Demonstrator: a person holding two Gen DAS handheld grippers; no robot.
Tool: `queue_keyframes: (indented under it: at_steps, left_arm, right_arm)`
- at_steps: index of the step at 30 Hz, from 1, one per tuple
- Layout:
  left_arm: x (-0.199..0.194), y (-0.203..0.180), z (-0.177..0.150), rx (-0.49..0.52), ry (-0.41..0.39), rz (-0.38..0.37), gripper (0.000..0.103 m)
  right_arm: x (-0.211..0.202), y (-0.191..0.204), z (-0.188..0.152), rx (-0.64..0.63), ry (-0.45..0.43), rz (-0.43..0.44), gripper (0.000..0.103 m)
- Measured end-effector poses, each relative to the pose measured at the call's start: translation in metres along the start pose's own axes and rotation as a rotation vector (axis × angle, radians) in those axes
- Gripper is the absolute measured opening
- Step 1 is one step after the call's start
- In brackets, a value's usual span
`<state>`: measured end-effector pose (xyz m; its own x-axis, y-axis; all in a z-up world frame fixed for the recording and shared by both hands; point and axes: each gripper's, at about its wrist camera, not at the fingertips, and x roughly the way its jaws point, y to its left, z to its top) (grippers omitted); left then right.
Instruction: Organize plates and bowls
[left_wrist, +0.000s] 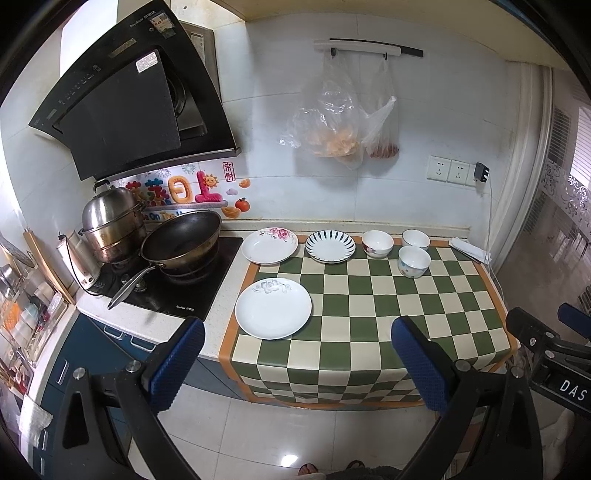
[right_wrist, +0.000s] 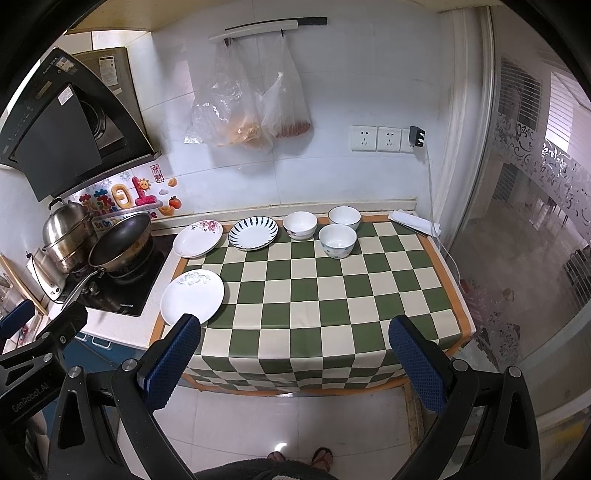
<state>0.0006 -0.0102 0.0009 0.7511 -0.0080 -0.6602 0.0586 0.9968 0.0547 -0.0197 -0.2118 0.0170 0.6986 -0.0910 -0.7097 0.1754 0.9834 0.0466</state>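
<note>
2 grippers, left (left_wrist: 297, 360) "DAS", right (right_wrist: 293, 356) "GenRobot.AI", gape wide, empty.

Both views are bright and sharp, edges bowed by fisheye. Daylight seemingly enters from the right; glare spots the floor tiles (right_wrist: 282, 445).

White letters "DAS" stand on the black right hand-held gripper (left_wrist: 561, 354) at 3 o'clock. "GenRobot.AI" runs along the black left hand-held gripper (right_wrist: 33, 354) at 8 o'clock.

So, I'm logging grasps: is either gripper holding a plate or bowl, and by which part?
Nothing is held. The left gripper and right gripper are both open, short of the plates and bowls.
</note>
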Motion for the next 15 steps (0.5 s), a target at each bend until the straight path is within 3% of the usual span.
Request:
queue_keyframes:
  at_steps: [15]
  left_arm:
    - [0.000, 0.002, 0.000, -0.002, -0.002, 0.000, 0.103]
  right_arm:
    - [0.000, 0.011, 0.002, 0.003, 0.000, 0.011, 0.103]
